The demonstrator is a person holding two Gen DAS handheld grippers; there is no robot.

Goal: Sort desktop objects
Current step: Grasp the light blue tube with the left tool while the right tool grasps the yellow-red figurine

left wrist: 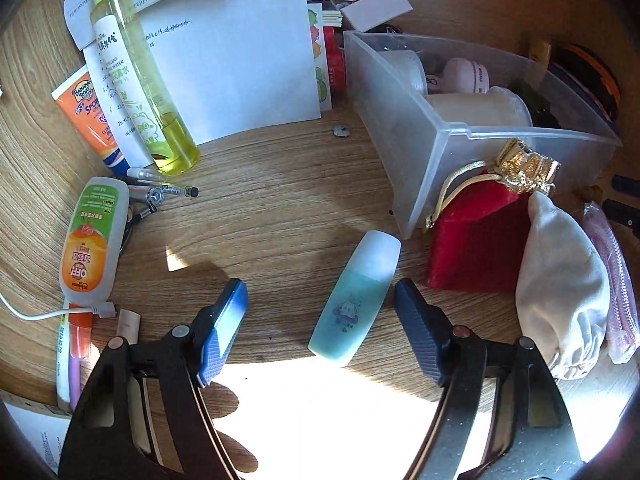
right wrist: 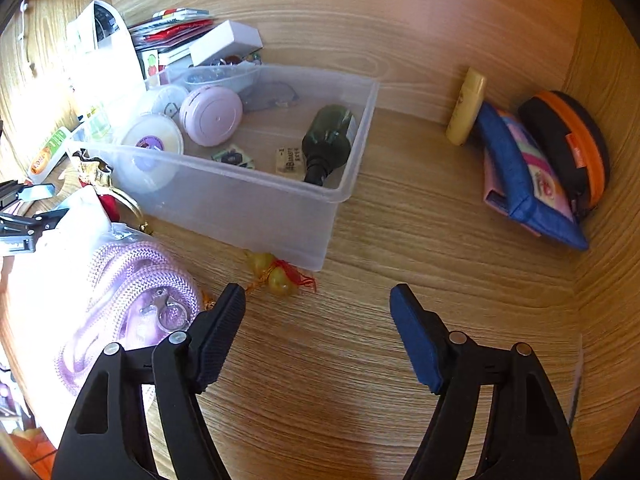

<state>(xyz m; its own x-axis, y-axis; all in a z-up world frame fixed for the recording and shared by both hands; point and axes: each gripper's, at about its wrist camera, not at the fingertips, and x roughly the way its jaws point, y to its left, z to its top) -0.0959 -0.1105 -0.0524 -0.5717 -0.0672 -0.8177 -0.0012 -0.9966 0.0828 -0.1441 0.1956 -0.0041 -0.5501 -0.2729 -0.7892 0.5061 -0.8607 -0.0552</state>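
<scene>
Desk, wood. Left gripper [left wrist: 320, 320]: jaws spread wide, empty, a blue bottle [left wrist: 354, 300] lying flat between them. Clear bin [left wrist: 404, 168] at two o'clock of the bottle; red pouch [left wrist: 476, 240] at three. Right gripper [right wrist: 318, 320]: spread, empty, over bare wood, bin at eleven o'clock.

Hard sunlight blows out wooden desk [left wrist: 320, 392] bottom centre w/ sharp shadows; white cloth pouch [right wrist: 44, 280] overexposed; fisheye warps edges, corners dark.

Home desk [left wrist: 280, 208], toiletries, handwritten papers [left wrist: 224, 40]
</scene>
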